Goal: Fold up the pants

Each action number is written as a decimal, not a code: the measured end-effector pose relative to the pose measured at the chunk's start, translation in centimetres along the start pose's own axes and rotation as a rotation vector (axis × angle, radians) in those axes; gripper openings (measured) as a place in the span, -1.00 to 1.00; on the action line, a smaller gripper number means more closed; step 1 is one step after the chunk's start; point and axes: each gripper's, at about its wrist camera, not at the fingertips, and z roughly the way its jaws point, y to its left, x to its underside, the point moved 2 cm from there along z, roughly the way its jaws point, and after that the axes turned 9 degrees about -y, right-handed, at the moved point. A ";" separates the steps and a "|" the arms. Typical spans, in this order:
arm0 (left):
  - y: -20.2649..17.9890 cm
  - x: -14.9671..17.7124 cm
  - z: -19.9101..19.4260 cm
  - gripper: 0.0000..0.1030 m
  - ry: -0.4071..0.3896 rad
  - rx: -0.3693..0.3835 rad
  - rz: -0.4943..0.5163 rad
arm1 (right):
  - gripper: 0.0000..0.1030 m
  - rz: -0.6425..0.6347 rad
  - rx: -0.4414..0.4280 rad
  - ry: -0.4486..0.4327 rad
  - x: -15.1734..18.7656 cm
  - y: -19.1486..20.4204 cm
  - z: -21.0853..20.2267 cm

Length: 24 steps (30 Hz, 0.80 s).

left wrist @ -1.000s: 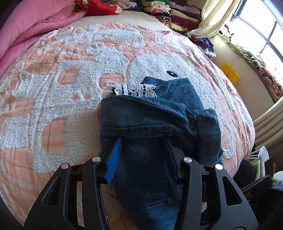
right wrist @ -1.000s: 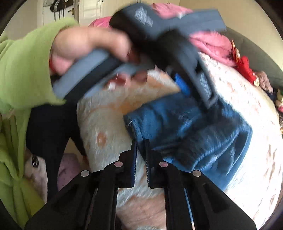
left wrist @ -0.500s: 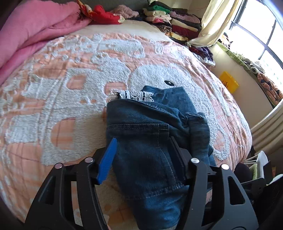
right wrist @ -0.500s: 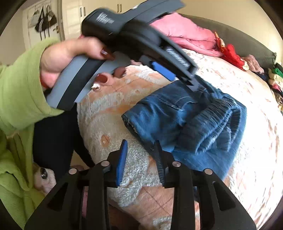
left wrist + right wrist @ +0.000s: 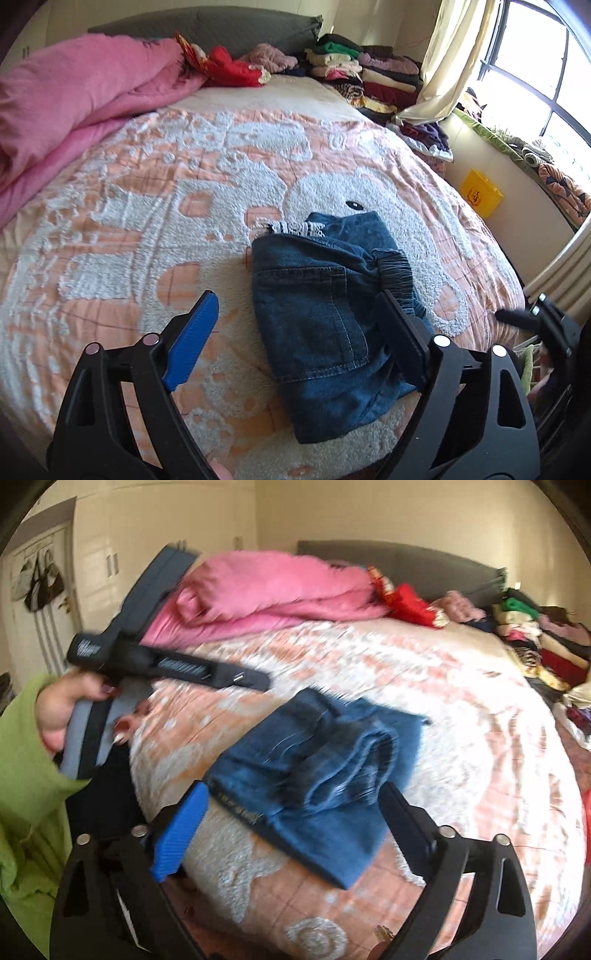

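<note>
Folded jeans (image 5: 325,325) on patterned bedspread (image 5: 122,229), pink duvet (image 5: 74,99) behind, both grippers (image 5: 295,332) (image 5: 291,830) just spread wide, empty

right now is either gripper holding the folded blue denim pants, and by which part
Nothing is held. The left gripper and right gripper have just been opening; both stand open, clear of the folded blue denim pants.

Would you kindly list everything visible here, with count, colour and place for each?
jeans: one, blue denim, folded on the bedspread's near part
bedspread: one, peach and white, covering the bed
duvet: one, pink, bunched far left
folded clothes: one stack, mixed colours, far right by the headboard
box: one, yellow, on the floor under the window
left gripper: black with blue pad, open, just released
right gripper: same, open
sleeve: green, left edge
</note>
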 end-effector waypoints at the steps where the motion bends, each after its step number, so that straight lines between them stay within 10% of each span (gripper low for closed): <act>1: -0.1 -0.1 -0.2 0.56 -0.007 -0.005 0.005 | 0.84 0.011 0.014 -0.012 -0.3 -0.3 -0.4; 24: 0.1 0.0 -2.1 0.81 -0.055 -0.037 0.019 | 0.91 0.217 0.213 -0.032 -1.9 -5.4 -0.6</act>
